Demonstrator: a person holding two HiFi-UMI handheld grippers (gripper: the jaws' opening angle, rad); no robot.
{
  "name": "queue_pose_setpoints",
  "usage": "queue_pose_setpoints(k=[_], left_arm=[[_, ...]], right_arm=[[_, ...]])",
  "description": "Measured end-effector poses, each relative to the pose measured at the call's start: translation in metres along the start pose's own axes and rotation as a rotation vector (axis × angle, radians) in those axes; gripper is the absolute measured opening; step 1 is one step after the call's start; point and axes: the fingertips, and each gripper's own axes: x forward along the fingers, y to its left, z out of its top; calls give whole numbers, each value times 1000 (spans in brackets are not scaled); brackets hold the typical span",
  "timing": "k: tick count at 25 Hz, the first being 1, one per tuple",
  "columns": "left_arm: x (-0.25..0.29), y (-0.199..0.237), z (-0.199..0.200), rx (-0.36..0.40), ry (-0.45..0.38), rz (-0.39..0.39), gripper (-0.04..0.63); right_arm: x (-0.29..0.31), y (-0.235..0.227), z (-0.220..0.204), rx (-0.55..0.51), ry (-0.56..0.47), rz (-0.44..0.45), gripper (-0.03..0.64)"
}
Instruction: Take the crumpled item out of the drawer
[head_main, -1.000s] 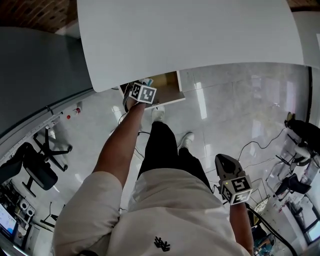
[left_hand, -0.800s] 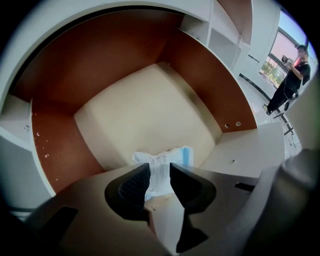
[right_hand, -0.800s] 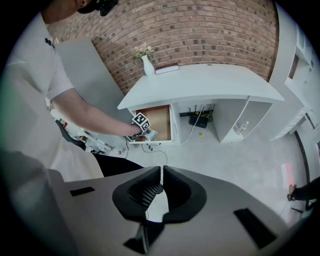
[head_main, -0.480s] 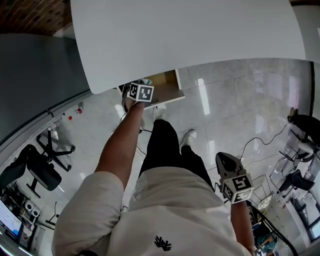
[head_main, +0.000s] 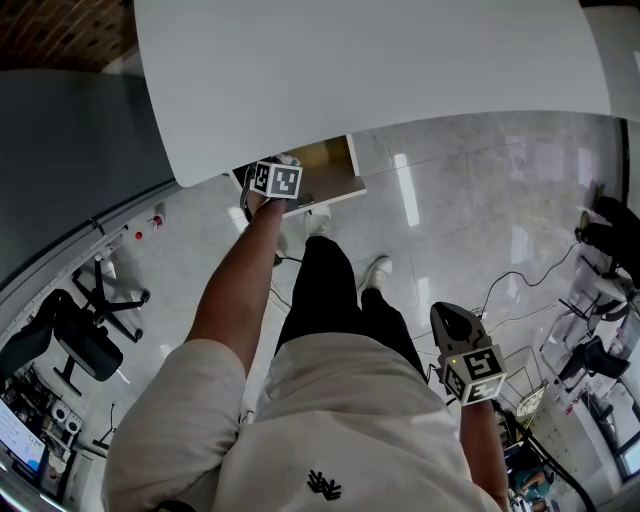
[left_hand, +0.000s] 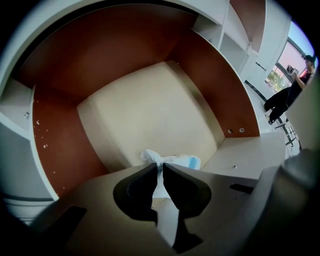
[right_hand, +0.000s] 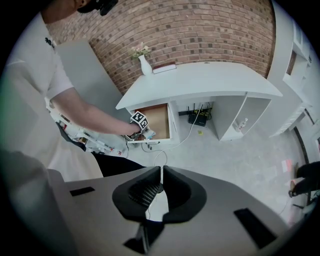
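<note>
left gripper (left_hand: 161, 166) edged deeper into drawer (left_hand: 145, 112), jaws pinching crumpled item (left_hand: 186, 161)

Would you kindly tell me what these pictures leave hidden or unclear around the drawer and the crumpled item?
Left gripper view: the left claw, shut on the crumpled item, hides the item's lower part behind its body.
Head view: the white desktop and the claw's marker cube cover the item and most of the drawer.
Right gripper view: the item is too small and sits behind the left claw.
</note>
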Motion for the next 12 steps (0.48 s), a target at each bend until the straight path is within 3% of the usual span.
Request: queue_pose_setpoints(k=[12], left_arm=[[-51, -15, 12, -52, -111, -29, 32]], right_arm=[[-14, 0, -9, -45, -47, 27, 40]])
